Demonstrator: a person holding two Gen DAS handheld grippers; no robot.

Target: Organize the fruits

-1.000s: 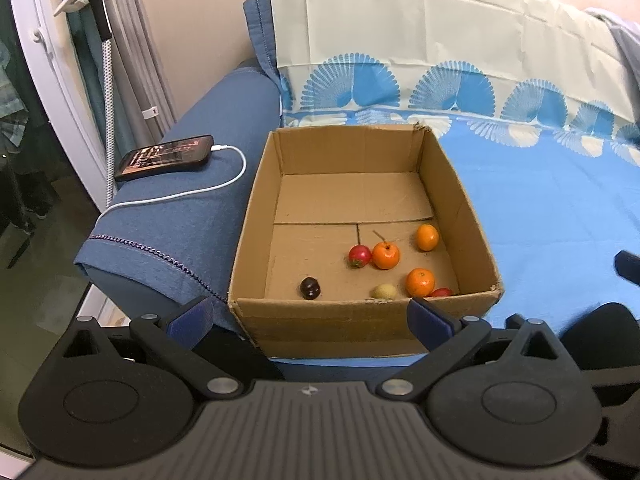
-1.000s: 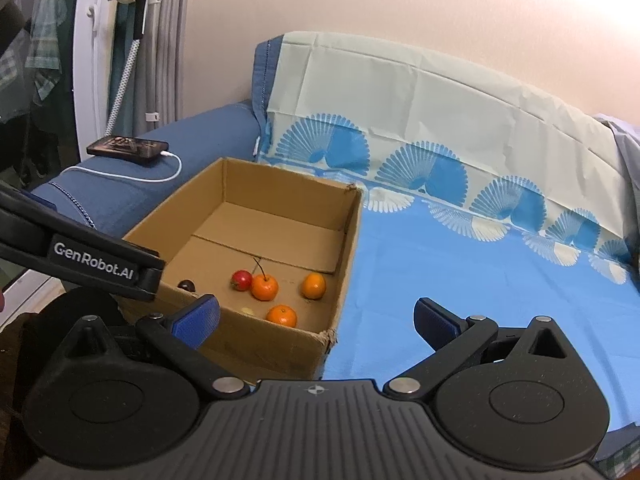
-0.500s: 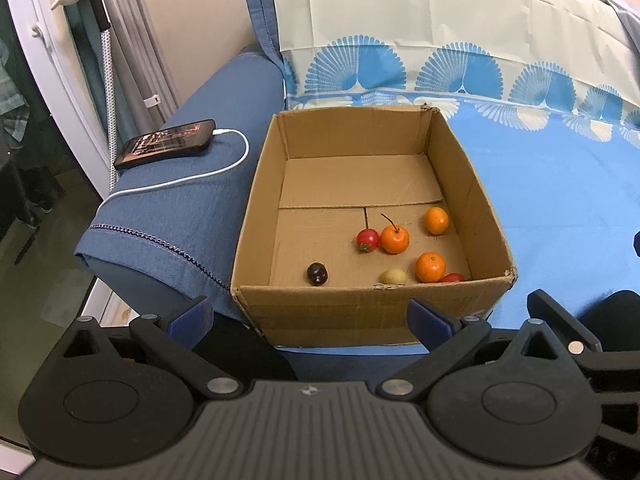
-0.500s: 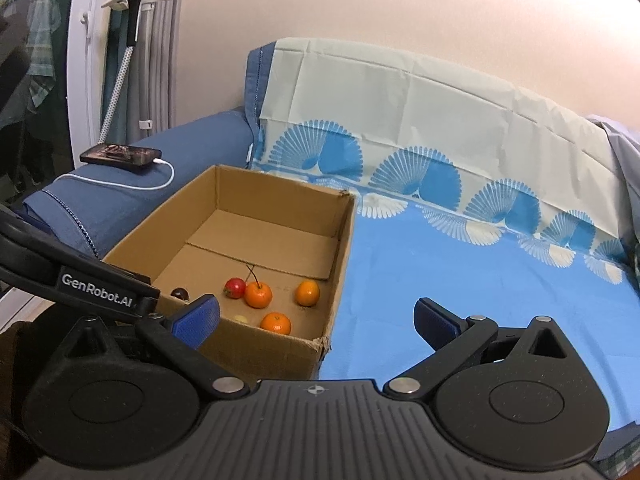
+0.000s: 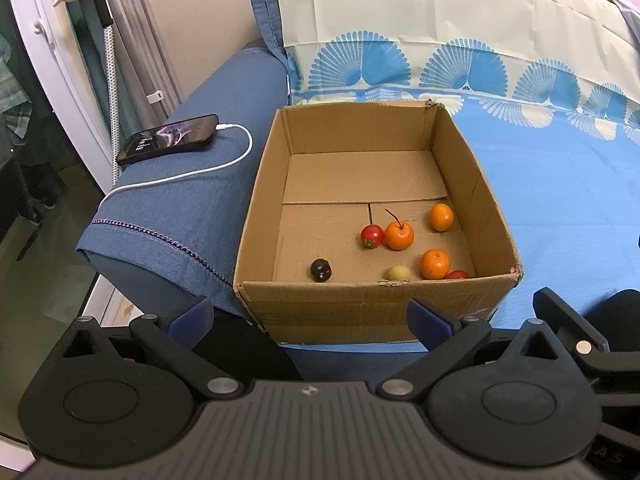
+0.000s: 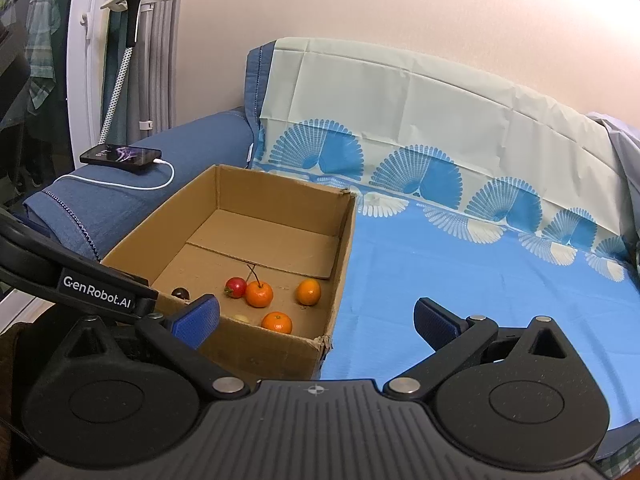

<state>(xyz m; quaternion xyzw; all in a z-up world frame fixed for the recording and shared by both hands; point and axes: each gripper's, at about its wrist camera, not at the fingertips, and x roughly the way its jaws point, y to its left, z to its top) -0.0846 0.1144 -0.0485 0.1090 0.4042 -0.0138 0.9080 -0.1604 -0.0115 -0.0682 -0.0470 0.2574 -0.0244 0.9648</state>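
Left gripper (image 5: 310, 318) spread wide, nothing between the fingers, hovering short of the cardboard box (image 5: 376, 308); the box's near wall sits just ahead, spanning the gap between its blue pads. Right gripper (image 6: 316, 316) also spread wide and empty; the box is ahead and to its left, its near right corner roughly in line with the gap, blue sheet (image 6: 480, 280) ahead and to its right.

All fruit lies on the box floor, toward the near end, ahead of the left gripper:
- dark cherry (image 5: 321, 269) ahead-left, alone
- red cherry (image 5: 372, 235) touching the stemmed orange fruit (image 5: 399, 235), straight ahead
- orange (image 5: 441, 217) further out, ahead-right, near the box's right wall
- second orange (image 5: 435, 263) closer in, pale yellow fruit (image 5: 397, 273) just left of it
- small red fruit (image 5: 457, 274) mostly hidden behind the near wall, just right of the second orange

Phone (image 5: 170, 139) with white cable (image 5: 224, 164) on the blue armrest (image 5: 188, 208), far ahead-left of both grippers, well apart from the box.
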